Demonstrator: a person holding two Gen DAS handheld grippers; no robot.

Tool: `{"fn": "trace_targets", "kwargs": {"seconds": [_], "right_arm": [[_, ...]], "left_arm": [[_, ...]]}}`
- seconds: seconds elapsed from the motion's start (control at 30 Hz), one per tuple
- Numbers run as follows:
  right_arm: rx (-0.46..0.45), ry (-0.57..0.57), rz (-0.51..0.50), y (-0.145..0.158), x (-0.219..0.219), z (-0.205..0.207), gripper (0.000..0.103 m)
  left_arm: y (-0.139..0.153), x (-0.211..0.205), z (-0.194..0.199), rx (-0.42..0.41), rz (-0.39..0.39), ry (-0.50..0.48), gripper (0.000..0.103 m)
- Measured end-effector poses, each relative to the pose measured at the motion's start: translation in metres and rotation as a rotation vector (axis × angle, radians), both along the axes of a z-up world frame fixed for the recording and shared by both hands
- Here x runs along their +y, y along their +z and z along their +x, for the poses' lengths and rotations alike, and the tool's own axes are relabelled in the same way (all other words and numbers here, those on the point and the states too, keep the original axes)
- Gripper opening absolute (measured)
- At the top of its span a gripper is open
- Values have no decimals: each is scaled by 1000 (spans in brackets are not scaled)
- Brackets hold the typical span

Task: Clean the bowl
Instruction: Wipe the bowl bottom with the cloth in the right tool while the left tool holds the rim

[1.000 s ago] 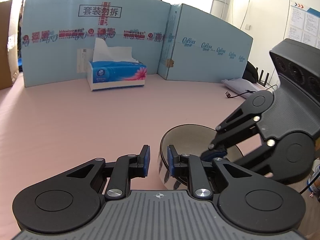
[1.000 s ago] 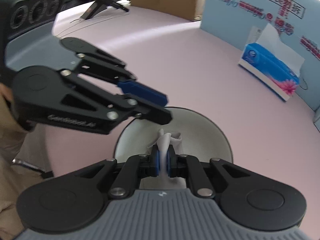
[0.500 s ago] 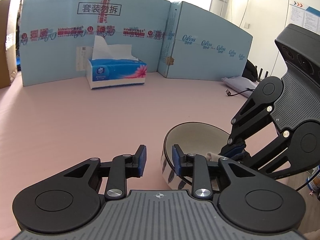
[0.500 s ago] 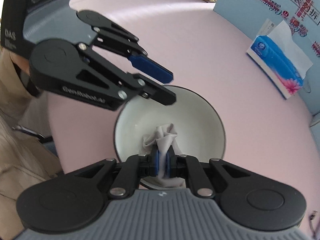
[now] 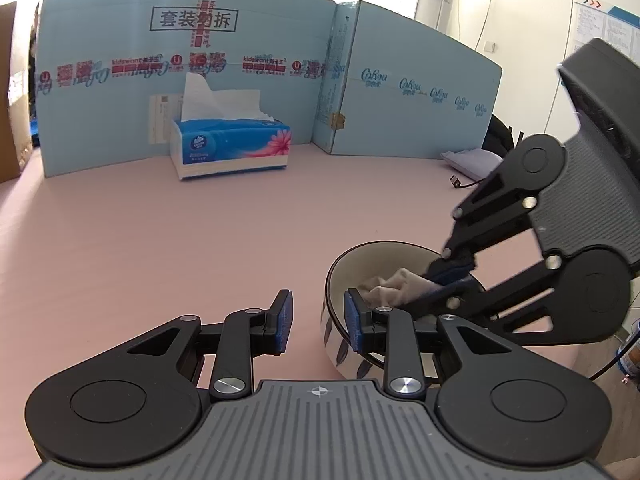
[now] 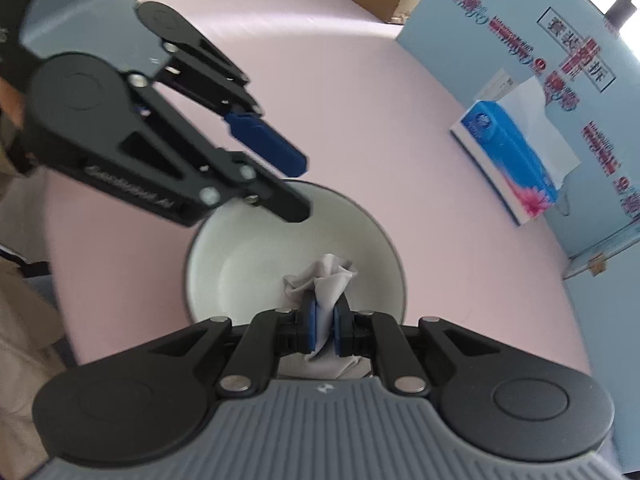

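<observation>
Cleaning of the bowl (image 6: 240, 264), wiping stage under way. The bowl stands upright on the pink table (image 5: 160, 240), near its front edge and well apart from the tissue box (image 5: 232, 146) that sits against the blue cardboard screen (image 5: 400, 92) at the back. The right gripper (image 6: 325, 322) has its jaws pressed together on a crumpled tissue (image 6: 324, 276), which it holds down inside the bowl against the near inner wall. The left gripper (image 5: 318, 326) straddles the bowl's rim: one blue pad lies inside the bowl and the other outside it, with a clear gap between the outer pad and the wall, so the rim sits between the jaws without being clamped; these jaws have just been opening. Judged from this arrangement, the tissue has already been fetched and brought into the bowl, and the wiping itself is in progress. The visible inner surface looks white and free of obvious dirt, though the part beneath the tissue and the right gripper is hidden. What probably remains is to finish the sweep round the inside, lift the tissue out and set it aside; the bowl is loosely steadied at present, so it may slide under the wiping pressure.
</observation>
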State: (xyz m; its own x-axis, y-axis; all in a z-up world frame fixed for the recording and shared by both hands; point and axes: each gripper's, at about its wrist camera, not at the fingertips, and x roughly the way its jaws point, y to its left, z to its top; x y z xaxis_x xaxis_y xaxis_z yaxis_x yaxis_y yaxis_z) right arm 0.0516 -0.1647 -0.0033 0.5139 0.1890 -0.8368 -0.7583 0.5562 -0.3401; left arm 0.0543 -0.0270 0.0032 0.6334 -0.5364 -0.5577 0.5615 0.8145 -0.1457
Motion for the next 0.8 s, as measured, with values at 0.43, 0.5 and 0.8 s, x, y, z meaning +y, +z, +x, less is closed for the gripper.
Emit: {"fn": "trace_targets", "kwargs": {"seconds": [0.43, 0.5, 0.8], "right_arm": [[183, -12, 200, 6, -8, 22, 14], [230, -32, 260, 7, -15, 25, 14], [375, -139, 463, 8, -36, 26, 14]], "left_arm": [[-2, -1, 5, 28, -31, -33, 20], [-2, -3, 6, 32, -32, -33, 19], [-2, -7, 5, 21, -10, -23, 16]]}}
